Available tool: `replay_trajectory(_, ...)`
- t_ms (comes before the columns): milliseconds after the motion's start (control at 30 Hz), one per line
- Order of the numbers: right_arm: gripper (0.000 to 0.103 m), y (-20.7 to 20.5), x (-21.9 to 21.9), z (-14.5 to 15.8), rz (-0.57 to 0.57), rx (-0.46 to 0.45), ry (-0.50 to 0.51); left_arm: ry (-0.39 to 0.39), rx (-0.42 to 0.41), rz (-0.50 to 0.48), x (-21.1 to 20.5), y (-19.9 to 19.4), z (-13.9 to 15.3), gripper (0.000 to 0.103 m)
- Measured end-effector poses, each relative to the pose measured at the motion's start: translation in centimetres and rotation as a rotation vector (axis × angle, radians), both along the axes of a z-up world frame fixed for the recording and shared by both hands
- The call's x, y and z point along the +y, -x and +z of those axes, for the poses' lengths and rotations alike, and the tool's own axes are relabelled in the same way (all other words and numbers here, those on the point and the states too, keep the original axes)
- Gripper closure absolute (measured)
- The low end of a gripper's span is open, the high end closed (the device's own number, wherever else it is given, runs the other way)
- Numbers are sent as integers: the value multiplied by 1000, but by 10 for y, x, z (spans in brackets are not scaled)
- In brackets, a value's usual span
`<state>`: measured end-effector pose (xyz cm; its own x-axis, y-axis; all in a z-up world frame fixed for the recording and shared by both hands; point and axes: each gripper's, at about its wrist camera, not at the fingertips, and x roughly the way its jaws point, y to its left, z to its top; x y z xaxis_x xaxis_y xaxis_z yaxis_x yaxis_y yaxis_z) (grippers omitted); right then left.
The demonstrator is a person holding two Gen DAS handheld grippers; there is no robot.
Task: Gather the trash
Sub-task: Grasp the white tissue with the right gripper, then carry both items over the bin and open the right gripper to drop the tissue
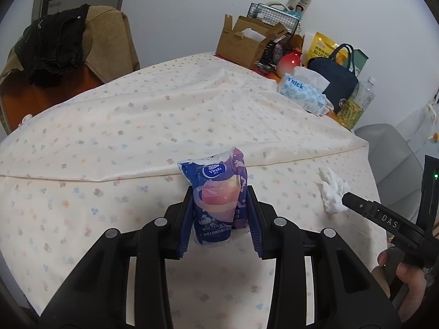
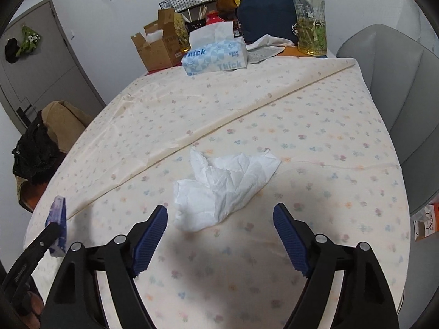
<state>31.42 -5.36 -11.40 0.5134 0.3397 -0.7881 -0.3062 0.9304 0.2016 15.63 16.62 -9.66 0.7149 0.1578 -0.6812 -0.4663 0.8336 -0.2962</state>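
A small blue and purple Vinda tissue packet [image 1: 214, 172] stands upright between the blue pads of my left gripper [image 1: 219, 192], which is shut on it just above the flowered tablecloth [image 1: 109, 137]. A crumpled white tissue [image 2: 225, 181] lies on the cloth near the table's front edge. My right gripper [image 2: 219, 208] hovers over its near end with the jaws wide open and nothing pressed between them. In the left wrist view the same tissue [image 1: 332, 192] sits at the right, just past a black finger of the right gripper [image 1: 354, 201].
At the far end stand a blue "Thick" tissue box [image 2: 216, 57], an open cardboard box [image 2: 156, 49], a navy bag [image 2: 266, 19] and a plastic bottle [image 2: 311, 24]. A grey chair [image 2: 397, 96] is at the right edge, a brown chair with dark clothes [image 1: 68, 41] at the left.
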Motion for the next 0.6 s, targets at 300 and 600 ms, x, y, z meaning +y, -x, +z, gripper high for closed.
replay_trajectory(300, 93, 3, 3, -13, 66, 58, -14, 2, 8, -16, -8, 0, -4, 67)
replay_trajectory(600, 95, 46, -36, 20, 65, -3, -107, -12, -24, -87, -40, 1, 14, 67)
